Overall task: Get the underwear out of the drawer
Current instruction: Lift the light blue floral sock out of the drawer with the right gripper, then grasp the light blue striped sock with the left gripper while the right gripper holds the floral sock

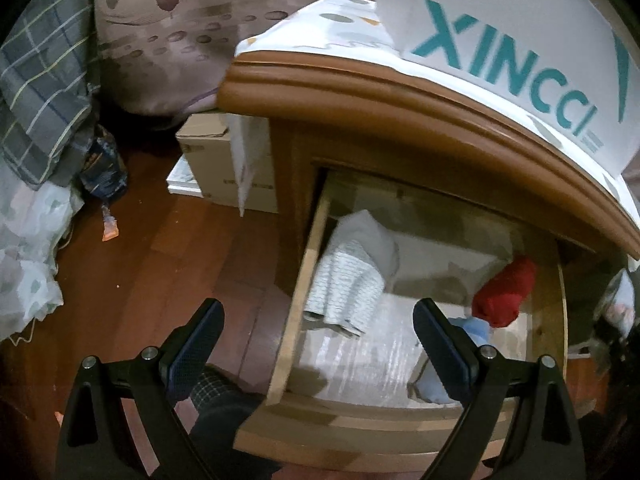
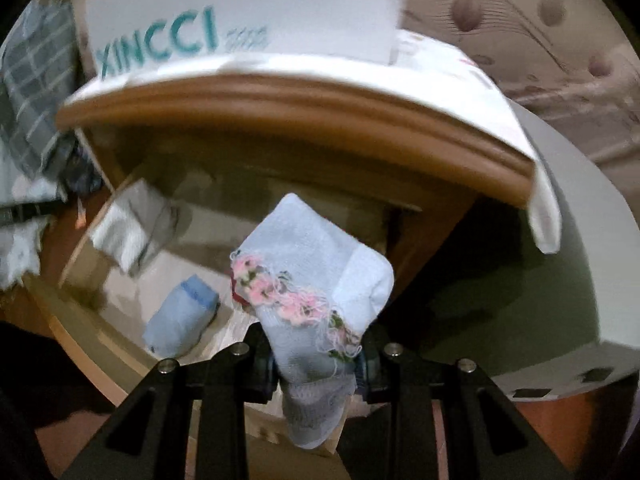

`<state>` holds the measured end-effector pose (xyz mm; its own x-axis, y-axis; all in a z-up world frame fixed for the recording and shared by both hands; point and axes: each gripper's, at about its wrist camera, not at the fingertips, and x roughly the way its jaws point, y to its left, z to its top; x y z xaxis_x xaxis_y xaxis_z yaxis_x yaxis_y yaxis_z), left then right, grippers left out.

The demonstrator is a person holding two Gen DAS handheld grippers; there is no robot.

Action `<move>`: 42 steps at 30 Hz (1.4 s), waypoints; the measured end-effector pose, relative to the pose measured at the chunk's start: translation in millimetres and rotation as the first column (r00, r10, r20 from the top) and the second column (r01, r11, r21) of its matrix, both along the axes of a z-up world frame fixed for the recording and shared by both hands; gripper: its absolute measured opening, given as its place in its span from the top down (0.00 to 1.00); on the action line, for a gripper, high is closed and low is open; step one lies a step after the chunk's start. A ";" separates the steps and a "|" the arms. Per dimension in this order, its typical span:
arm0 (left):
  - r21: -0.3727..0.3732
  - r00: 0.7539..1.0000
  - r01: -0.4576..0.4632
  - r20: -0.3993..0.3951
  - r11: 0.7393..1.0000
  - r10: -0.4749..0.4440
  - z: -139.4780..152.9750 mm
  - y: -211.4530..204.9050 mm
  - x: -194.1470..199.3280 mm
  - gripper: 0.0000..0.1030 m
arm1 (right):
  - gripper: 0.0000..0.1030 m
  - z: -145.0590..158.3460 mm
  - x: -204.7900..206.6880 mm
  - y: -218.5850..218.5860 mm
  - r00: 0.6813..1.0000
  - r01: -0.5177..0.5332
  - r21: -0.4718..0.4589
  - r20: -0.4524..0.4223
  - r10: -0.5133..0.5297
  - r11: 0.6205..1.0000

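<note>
- Right claw (image 2: pixel 316 364) clamped narrow on a pale blue underwear piece (image 2: pixel 320 280) with a pink floral band — held up over the open drawer (image 2: pixel 100 344), clear of its floor, cloth hanging both above and below the pads.
- Left claw (image 1: pixel 316 344) spread wide, nothing between its fingers (image 1: pixel 198 340), poised above the drawer's front left corner.
- Left lying in the drawer: a folded white and grey garment (image 1: pixel 356 276) by the left wall, a red bundle (image 1: pixel 506 292) at the right wall, a small light blue roll (image 2: pixel 182 316) near the front.
- Drawer pulled out from a wooden nightstand (image 1: pixel 360 120) with a rounded top edge, covered by a white patterned cloth (image 1: pixel 304 28).
- On top, a white box (image 1: pixel 520 40) with teal lettering.
- Beyond, to the left, dark wood floor (image 1: pixel 160 260) with a cardboard box (image 1: pixel 212 160) against the nightstand's side, and plaid bedding (image 1: pixel 44 92) hanging down — blurred in the right wrist view.
</note>
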<state>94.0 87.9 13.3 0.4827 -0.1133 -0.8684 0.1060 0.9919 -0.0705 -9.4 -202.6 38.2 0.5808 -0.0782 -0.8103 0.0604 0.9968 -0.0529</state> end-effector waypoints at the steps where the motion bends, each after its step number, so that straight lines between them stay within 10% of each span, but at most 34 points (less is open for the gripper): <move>1: -0.013 1.000 0.017 -0.008 1.000 -0.018 0.0 -3.9 -0.3 0.09 | 0.72 4.3 -0.7 -4.1 1.000 0.010 0.003 0.019 -0.010 1.000; 24: 0.063 0.959 0.281 -0.058 0.958 -0.278 -18.7 -94.4 -21.1 0.09 | 0.72 72.5 -55.4 -113.0 0.912 0.304 0.070 0.269 -0.311 0.950; 42: 0.090 0.865 0.384 -0.383 0.919 -0.324 -86.9 -165.9 -7.6 0.13 | 0.72 72.7 -58.9 -138.1 0.889 0.340 0.168 0.264 -0.375 0.925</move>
